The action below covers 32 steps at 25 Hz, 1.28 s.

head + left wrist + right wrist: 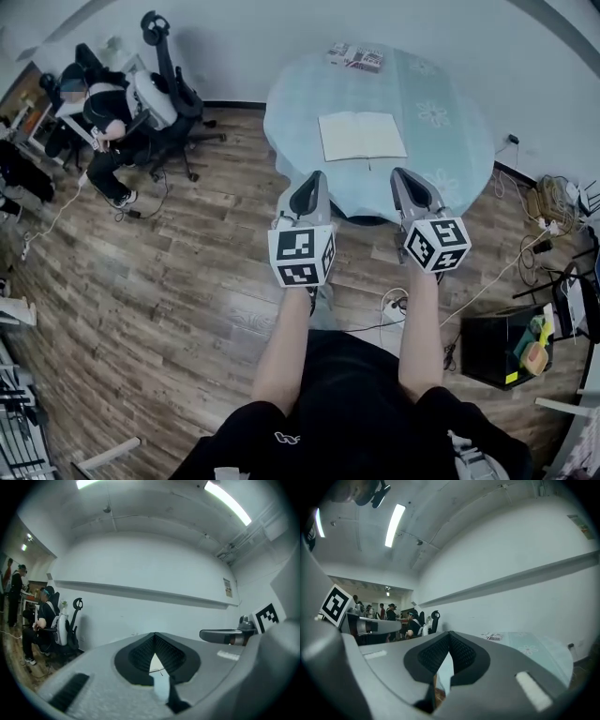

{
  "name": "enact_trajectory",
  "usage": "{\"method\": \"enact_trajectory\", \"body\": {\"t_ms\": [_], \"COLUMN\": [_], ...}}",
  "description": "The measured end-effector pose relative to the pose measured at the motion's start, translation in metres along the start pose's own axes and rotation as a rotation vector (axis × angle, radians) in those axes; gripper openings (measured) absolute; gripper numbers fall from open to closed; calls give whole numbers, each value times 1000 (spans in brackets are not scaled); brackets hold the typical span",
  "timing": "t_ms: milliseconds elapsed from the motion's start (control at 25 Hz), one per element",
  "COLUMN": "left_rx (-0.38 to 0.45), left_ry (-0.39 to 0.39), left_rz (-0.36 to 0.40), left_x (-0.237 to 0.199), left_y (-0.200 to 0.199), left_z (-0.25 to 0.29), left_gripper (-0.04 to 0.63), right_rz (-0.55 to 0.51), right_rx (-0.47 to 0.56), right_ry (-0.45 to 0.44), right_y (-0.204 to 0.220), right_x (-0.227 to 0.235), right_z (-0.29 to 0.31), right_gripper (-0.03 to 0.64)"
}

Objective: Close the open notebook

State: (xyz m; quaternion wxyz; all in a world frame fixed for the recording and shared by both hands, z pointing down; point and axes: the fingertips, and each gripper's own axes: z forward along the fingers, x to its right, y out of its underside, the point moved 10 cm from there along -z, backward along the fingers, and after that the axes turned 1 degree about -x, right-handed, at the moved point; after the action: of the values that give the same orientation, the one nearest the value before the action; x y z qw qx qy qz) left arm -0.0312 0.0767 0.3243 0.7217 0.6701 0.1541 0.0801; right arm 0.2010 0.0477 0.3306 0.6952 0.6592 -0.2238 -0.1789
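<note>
The open notebook (363, 136) lies flat with white pages up on a round table (459, 159) covered in a pale blue flowered cloth. My left gripper (316, 178) and right gripper (403, 175) are held side by side, level, just short of the table's near edge and apart from the notebook. Both are shut with nothing between the jaws. In the left gripper view the left gripper (153, 635) faces a white wall. In the right gripper view the right gripper (449, 633) has the table (534, 651) to its right.
A small printed box (356, 56) (492, 636) sits at the table's far edge. A person sits in an office chair (169, 94) at the back left. Cables and a power strip (394, 305) lie on the wood floor. A black bin (502, 347) stands at right.
</note>
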Motion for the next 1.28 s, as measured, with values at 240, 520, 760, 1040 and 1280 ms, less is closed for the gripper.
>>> {"method": "enact_trajectory", "body": {"t_ms": [240,520,760,1040,1280], "left_rx": [-84,-185,-256,-316,-348], "left_ry": [6,7,45,27,-3], "left_rz": [14,-35,-87,-143,-133], "left_x": [-50,-115,-136,-153,-160], "left_y": [4,23,48,69,79], "left_z": [100,207,259,289,305], "left_gripper": [3,3,3,3,3], "right_rz": [41,66,41,-91,-311], "right_rx": [-36,-128,-216,-368,-537], "right_ry": [11,27,51,-11,-169], "right_y": [13,32,50,71,103], "right_x": [43,87,114,135,143], "right_z": [98,207,243,265,277], "right_gripper": [11,11,11,11,16]}}
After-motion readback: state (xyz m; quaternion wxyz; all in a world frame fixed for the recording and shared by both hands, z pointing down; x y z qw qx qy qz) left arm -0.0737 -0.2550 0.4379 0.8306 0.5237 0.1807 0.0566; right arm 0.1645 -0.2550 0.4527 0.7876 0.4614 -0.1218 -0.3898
